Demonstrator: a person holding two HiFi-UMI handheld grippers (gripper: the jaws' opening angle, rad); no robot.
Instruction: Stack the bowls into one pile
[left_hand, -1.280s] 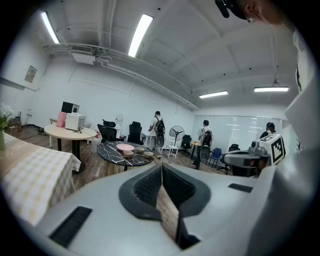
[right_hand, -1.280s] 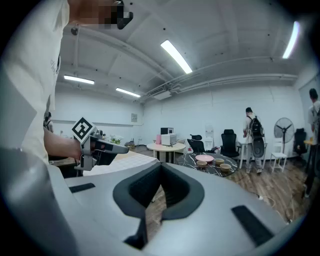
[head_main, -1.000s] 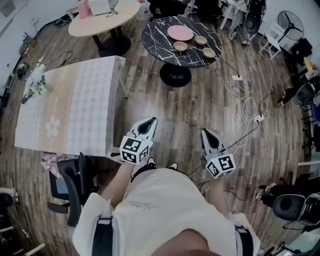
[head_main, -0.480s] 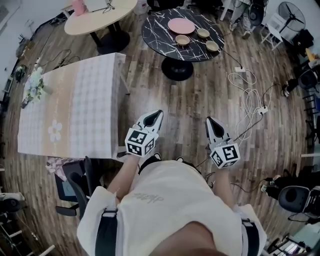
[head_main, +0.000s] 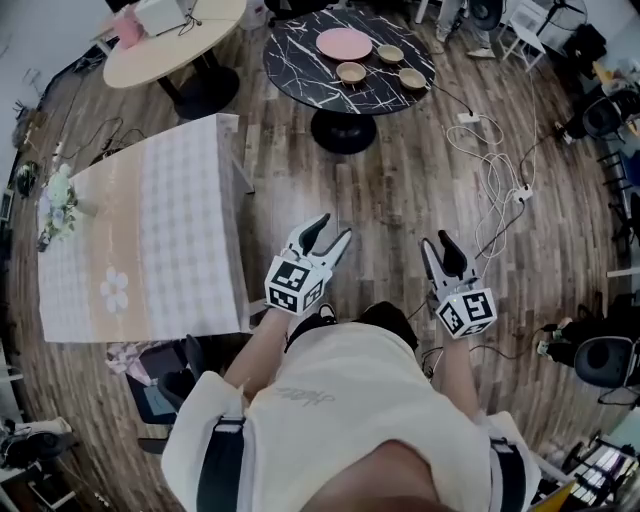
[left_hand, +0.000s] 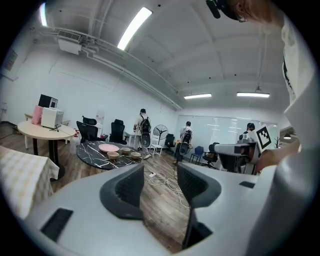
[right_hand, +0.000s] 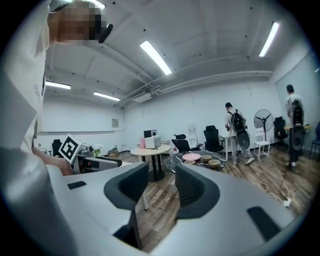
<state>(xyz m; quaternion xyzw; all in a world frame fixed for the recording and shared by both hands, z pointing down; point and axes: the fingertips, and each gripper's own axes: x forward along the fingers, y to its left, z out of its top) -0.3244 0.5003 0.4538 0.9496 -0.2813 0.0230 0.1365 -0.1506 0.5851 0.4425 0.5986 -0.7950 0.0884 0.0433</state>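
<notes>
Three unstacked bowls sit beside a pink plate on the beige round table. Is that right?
Wrong table. The three bowls sit unstacked beside the pink plate on the black table, not on the beige table, which stands to its left. The head view shows it.

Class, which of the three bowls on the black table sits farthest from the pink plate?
The rightmost bowl in the head view; the other two sit right beside the pink plate.
</notes>
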